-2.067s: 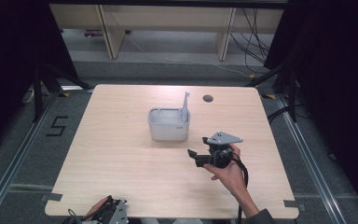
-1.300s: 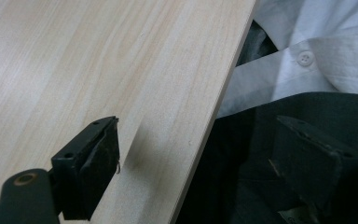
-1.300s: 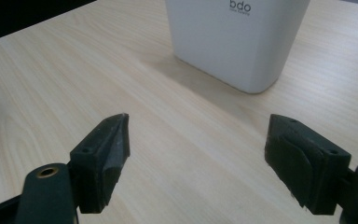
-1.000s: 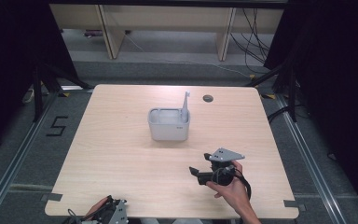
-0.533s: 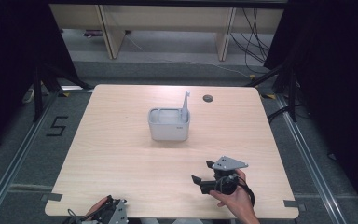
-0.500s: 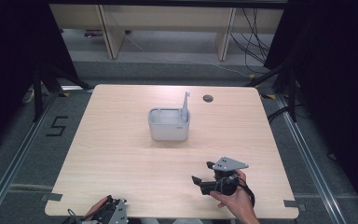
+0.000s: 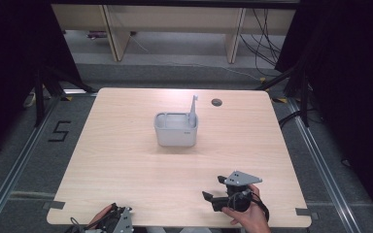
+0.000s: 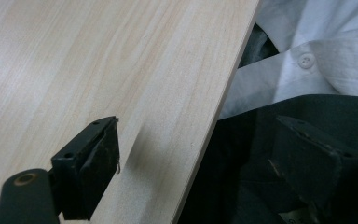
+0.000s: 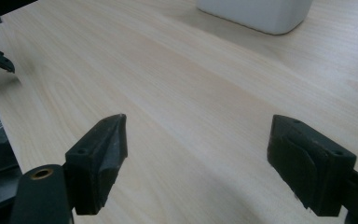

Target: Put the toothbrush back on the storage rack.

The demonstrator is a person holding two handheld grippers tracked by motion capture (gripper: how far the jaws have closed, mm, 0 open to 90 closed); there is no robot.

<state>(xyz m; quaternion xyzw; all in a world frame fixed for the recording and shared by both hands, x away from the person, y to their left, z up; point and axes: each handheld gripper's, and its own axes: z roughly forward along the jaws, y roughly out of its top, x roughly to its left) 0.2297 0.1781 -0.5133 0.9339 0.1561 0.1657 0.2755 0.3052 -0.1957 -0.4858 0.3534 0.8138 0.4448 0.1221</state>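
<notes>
The left black two-jaw gripper (image 7: pixel 119 219) sits at the near edge of the pale wood-grain laminate table (image 7: pixel 126 160), toward its near left corner, held in the person's left hand (image 7: pixel 102 216). In the left gripper view its jaws stand wide apart with nothing between them: one jaw lies over the table surface and the other hangs past the table edge, over dark trousers (image 8: pixel 261 140) and the hem of a white buttoned shirt (image 8: pixel 317 46). The right black two-jaw gripper (image 7: pixel 214 191), topped by a grey three-cornered plate (image 7: pixel 242 178), is held in the person's right hand (image 7: pixel 247 218) above the near right part of the table, with its jaws pointing left across the surface. In the right gripper view its jaws are likewise spread wide and hold nothing; bare tabletop lies between and ahead of them. Beyond the right gripper's jaws, farther up the table and apart from both grippers, stands a light grey rounded-rectangular plastic container (image 7: pixel 176 128), whose base appears at the upper edge of the right gripper view (image 9: pixel 256 11). A thin grey upright piece (image 7: pixel 193 109) rises at the container's right side above its rim; whether it is part of the container or stands in it cannot be told. Past the container, near the far edge of the table, is a small dark round cable hole (image 7: pixel 216 102).
</notes>
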